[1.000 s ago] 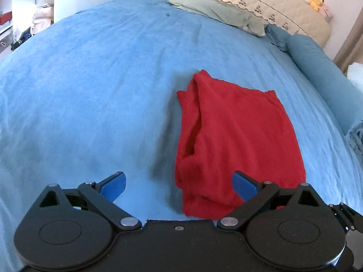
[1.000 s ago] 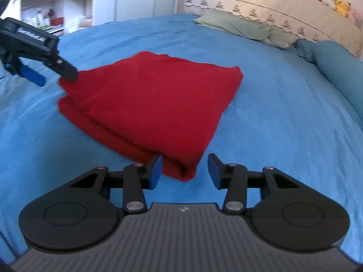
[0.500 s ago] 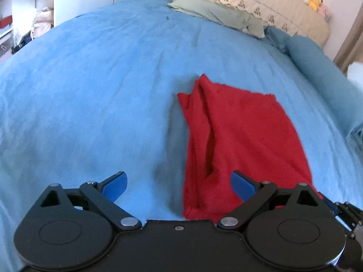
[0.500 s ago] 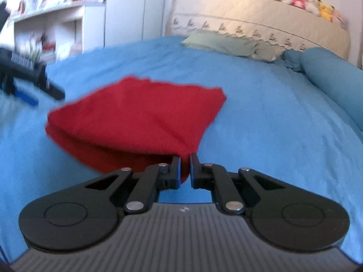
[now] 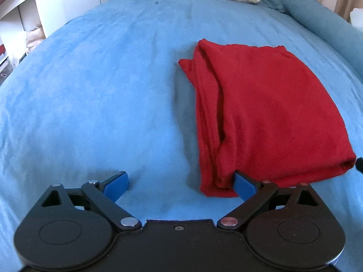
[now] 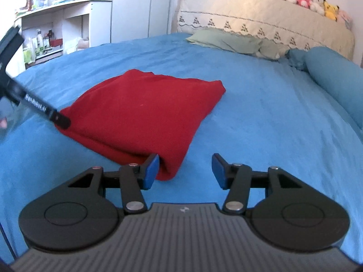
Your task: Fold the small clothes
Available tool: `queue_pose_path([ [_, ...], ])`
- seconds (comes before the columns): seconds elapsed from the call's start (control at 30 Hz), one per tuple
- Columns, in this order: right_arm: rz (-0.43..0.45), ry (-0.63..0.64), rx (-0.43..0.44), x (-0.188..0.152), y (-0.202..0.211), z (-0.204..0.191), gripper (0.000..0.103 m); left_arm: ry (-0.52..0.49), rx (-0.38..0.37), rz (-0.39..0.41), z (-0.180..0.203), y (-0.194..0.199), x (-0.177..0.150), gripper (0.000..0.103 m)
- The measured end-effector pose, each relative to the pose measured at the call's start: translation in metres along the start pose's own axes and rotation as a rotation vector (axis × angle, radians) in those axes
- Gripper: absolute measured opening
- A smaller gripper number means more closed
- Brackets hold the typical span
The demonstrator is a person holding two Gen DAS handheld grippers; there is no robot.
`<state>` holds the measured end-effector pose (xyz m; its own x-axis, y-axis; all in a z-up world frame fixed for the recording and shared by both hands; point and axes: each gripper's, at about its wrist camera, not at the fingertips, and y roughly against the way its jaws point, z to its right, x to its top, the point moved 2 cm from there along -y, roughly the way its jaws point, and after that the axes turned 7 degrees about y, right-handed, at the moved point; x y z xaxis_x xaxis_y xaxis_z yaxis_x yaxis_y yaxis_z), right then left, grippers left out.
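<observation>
A folded red garment (image 5: pixel 261 113) lies on the blue bedspread (image 5: pixel 102 90). My left gripper (image 5: pixel 181 185) is open and empty, its right finger touching the garment's near left corner. In the right wrist view the garment (image 6: pixel 145 113) lies ahead and to the left. My right gripper (image 6: pixel 185 170) is open and empty, its left finger against the garment's near corner. A finger of the left gripper (image 6: pixel 56 117) shows at the garment's left edge in that view.
A green pillow (image 6: pixel 226 42) and a cream headboard (image 6: pixel 261 25) with plush toys stand at the far end. A blue bolster (image 6: pixel 333 79) lies along the right. White shelves (image 6: pixel 56 29) stand off the bed's left side.
My right gripper shut on the garment's near corner, tugged it, then opened and let go. The garment now lies smoother and flatter. My left gripper stayed open.
</observation>
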<state>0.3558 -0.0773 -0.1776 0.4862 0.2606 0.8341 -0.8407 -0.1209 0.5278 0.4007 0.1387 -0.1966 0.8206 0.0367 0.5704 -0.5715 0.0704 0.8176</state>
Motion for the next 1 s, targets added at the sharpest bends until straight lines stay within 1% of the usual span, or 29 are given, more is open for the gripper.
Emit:
queue_pose_path([
  [0.03, -0.006, -0.022, 0.004, 0.002, 0.003, 0.004, 0.07, 0.003, -0.001, -0.006, 0.001, 0.003, 0.003, 0.099],
  [0.07, -0.014, -0.048, 0.016, 0.005, 0.005, 0.01, 0.081, 0.003, -0.006, -0.004, 0.001, 0.009, 0.007, 0.098],
  [0.1, -0.023, -0.062, 0.031, 0.008, 0.008, 0.014, 0.087, -0.003, -0.014, 0.013, 0.001, 0.019, 0.012, 0.098],
  [0.13, -0.03, -0.068, 0.048, 0.014, 0.011, 0.021, 0.098, -0.017, -0.023, 0.04, 0.001, 0.031, 0.02, 0.098],
  [0.17, -0.022, -0.065, 0.057, 0.02, 0.016, 0.026, 0.103, -0.038, -0.034, 0.068, 0.001, 0.044, 0.028, 0.1],
  [0.2, -0.004, -0.061, 0.067, 0.028, 0.022, 0.034, 0.103, -0.061, -0.042, 0.09, 0.002, 0.054, 0.038, 0.103],
  [0.27, 0.018, -0.075, 0.087, 0.048, 0.03, 0.048, 0.103, -0.105, -0.054, 0.113, 0.004, 0.066, 0.057, 0.103],
  [0.3, 0.02, -0.099, 0.101, 0.058, 0.031, 0.057, 0.103, -0.118, -0.065, 0.099, 0.005, 0.065, 0.069, 0.103],
  [0.33, 0.005, -0.131, 0.119, 0.069, 0.027, 0.065, 0.103, -0.116, -0.088, 0.061, 0.006, 0.06, 0.08, 0.103],
  [0.37, -0.032, -0.163, 0.134, 0.078, 0.02, 0.072, 0.103, -0.099, -0.116, 0.01, 0.006, 0.05, 0.09, 0.103],
  [0.4, -0.093, -0.207, 0.154, 0.088, 0.007, 0.079, 0.103, -0.058, -0.159, -0.05, 0.004, 0.036, 0.099, 0.103],
  [0.47, -0.192, -0.299, 0.197, 0.096, -0.019, 0.089, 0.103, 0.03, -0.242, -0.121, -0.002, 0.01, 0.108, 0.103],
  [0.5, -0.23, -0.355, 0.217, 0.096, -0.033, 0.092, 0.103, 0.083, -0.288, -0.148, -0.005, -0.002, 0.109, 0.103],
  [0.53, -0.253, -0.412, 0.245, 0.094, -0.045, 0.095, 0.103, 0.129, -0.338, -0.172, -0.006, -0.015, 0.109, 0.103],
  [0.57, -0.27, -0.457, 0.269, 0.09, -0.056, 0.097, 0.103, 0.161, -0.371, -0.192, -0.005, -0.024, 0.108, 0.102],
  [0.63, -0.295, -0.549, 0.285, 0.079, -0.075, 0.099, 0.103, 0.209, -0.4, -0.217, -0.003, -0.044, 0.102, 0.096],
  [0.7, -0.306, -0.614, 0.319, 0.067, -0.089, 0.097, 0.097, 0.227, -0.401, -0.235, 0.0, -0.059, 0.096, 0.088],
  [0.73, -0.311, -0.634, 0.331, 0.062, -0.095, 0.096, 0.093, 0.231, -0.388, -0.234, 0.001, -0.064, 0.093, 0.086],
  [0.83, -0.331, -0.65, 0.353, 0.052, -0.109, 0.088, 0.087, 0.23, -0.385, -0.204, 0.003, -0.068, 0.089, 0.084],
  [0.87, -0.339, -0.647, 0.354, 0.05, -0.113, 0.086, 0.081, 0.229, -0.389, -0.195, 0.004, -0.067, 0.087, 0.074],
  [0.9, -0.339, -0.642, 0.352, 0.049, -0.115, 0.083, 0.075, 0.223, -0.405, -0.201, 0.006, -0.066, 0.084, 0.048],
  [0.93, -0.333, -0.638, 0.362, 0.05, -0.116, 0.081, 0.058, 0.222, -0.409, -0.21, 0.007, -0.066, 0.084, 0.044],
  [0.97, -0.332, -0.634, 0.363, 0.051, -0.118, 0.078, 0.047, 0.221, -0.405, -0.201, 0.008, -0.063, 0.085, 0.037],
  [1.0, -0.325, -0.622, 0.351, 0.054, -0.116, 0.077, 0.043, 0.211, -0.405, -0.19, 0.009, -0.058, 0.087, 0.028],
])
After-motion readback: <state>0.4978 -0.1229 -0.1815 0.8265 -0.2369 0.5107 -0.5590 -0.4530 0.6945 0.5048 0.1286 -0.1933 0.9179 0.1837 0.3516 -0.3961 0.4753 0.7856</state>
